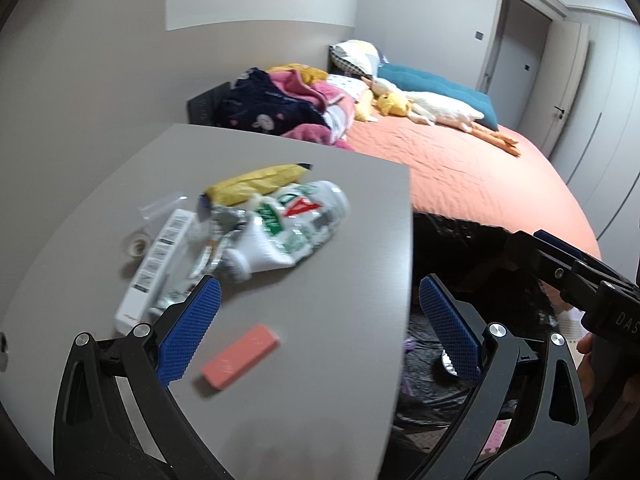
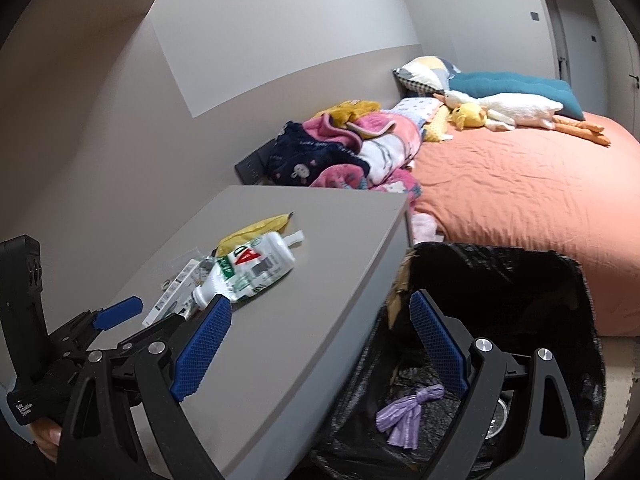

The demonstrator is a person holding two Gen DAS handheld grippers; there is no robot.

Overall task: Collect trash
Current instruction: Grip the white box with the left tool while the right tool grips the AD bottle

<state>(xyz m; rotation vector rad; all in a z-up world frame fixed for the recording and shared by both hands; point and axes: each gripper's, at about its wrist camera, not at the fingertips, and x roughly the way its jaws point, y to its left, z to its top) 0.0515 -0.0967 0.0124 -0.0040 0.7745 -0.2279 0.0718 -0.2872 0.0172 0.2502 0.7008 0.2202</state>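
Trash lies in a heap on the grey table [image 1: 320, 208]: a crushed white bottle [image 1: 292, 228] [image 2: 248, 268] with red and green print, a yellow wrapper [image 1: 256, 182] [image 2: 256, 228], a long white box [image 1: 156, 268] [image 2: 172, 296] and clear plastic [image 1: 160, 206]. A pink block [image 1: 240, 356] lies apart, nearer the camera. My left gripper [image 1: 320, 292] hovers open over the table's near part, holding nothing, the pink block just below its left finger. My right gripper [image 2: 320, 308] is open and empty, straddling the table's right edge. A black-lined bin [image 2: 520, 276] [image 1: 460, 240] stands against that edge.
Inside the bin lie a purple knotted scrap [image 2: 408, 408] and something metallic [image 2: 498, 416]. A small tape roll [image 1: 138, 246] sits on the table's left. Behind is a bed with an orange cover [image 2: 520, 192], piled blankets [image 2: 352, 152], plush toys and pillows. A wall bounds the left.
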